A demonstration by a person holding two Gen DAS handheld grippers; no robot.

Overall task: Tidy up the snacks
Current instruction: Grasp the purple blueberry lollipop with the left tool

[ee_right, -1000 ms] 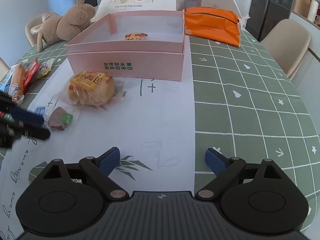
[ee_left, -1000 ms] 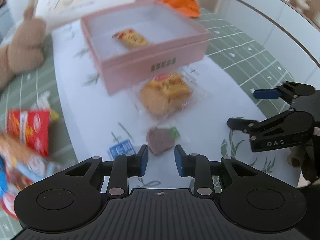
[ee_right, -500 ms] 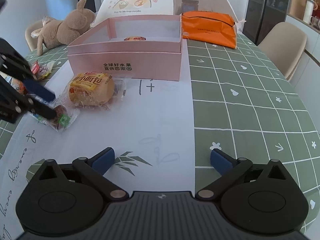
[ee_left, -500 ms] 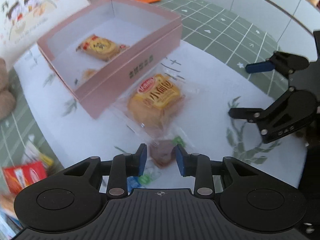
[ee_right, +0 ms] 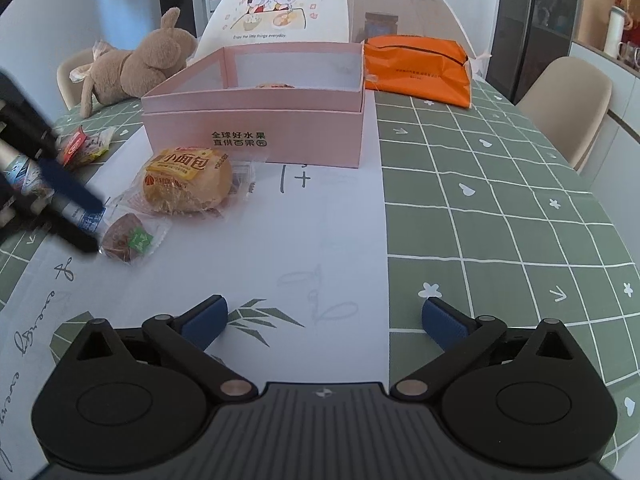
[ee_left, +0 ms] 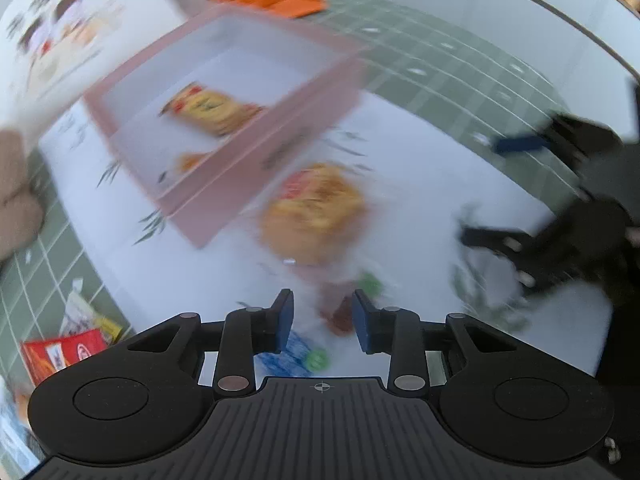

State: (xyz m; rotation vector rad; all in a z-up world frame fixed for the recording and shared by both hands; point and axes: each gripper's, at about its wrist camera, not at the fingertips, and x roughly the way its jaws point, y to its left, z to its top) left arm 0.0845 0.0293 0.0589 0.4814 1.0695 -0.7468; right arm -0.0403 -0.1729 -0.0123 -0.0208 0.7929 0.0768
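— What is everything sitting on?

— A table (ee_right: 500, 208) under a green checked cloth, with a white printed runner (ee_right: 320, 240) down the middle of the frame.

— And on the runner?

— A pink box (ee_right: 256, 136) at upper centre; in front of it a wrapped bun (ee_right: 188, 184), and lower left of that a small dark wrapped snack (ee_right: 126, 240).

— On the green cloth?

— An orange pouch (ee_right: 420, 70) upper right of the box, a plush rabbit (ee_right: 136, 68) upper left, red snack packets (ee_right: 80, 146) at the left edge.
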